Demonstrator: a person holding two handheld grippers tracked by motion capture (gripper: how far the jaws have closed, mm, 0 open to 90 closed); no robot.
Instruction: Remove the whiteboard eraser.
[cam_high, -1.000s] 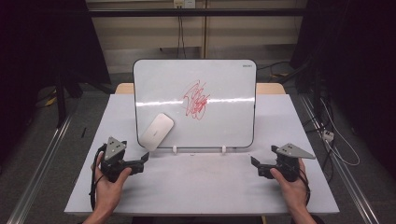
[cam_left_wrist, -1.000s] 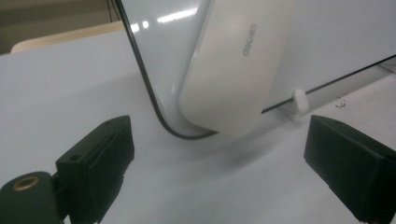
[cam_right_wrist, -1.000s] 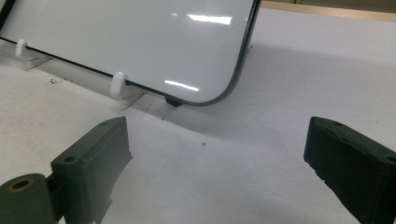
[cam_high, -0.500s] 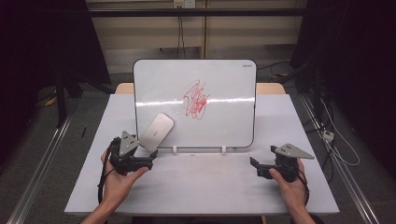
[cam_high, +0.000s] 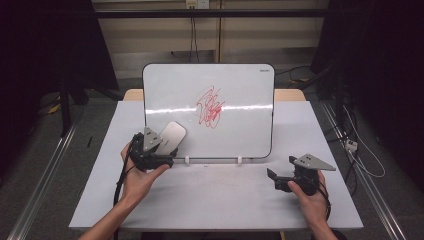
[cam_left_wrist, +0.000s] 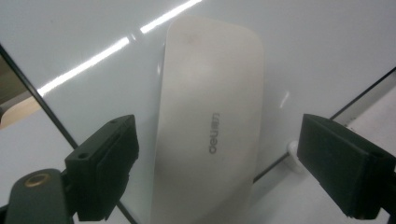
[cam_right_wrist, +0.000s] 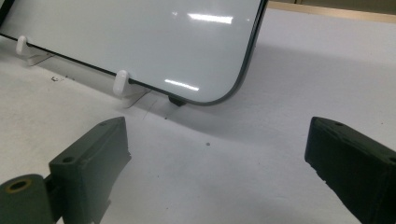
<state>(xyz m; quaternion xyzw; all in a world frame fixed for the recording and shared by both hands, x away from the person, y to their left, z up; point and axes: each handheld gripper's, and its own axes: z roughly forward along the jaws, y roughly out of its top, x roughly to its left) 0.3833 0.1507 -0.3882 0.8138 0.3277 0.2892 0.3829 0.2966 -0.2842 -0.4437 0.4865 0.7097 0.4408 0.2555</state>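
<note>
A whiteboard (cam_high: 240, 100) stands upright on the table with a red scribble (cam_high: 211, 107) at its middle. A white eraser (cam_high: 172, 136) clings to its lower left part. My left gripper (cam_high: 167, 152) is right at the eraser. In the left gripper view the eraser (cam_left_wrist: 210, 93) lies between the black jaws of the left gripper (cam_left_wrist: 217, 140), with a gap on each side. These jaws have just been closing and do not press on it. My right gripper (cam_high: 273, 180) rests open on the table at the right, holding nothing.
Small white clips (cam_right_wrist: 121, 83) hold the whiteboard's (cam_right_wrist: 140, 37) bottom edge on the grey table (cam_high: 225, 195). Cables lie on the floor at the right (cam_high: 360, 160). A metal rail (cam_high: 45, 180) runs along the left of the table.
My left hand has moved right and up towards the board, and its jaws now straddle the eraser. The right hand has stayed where it was.
</note>
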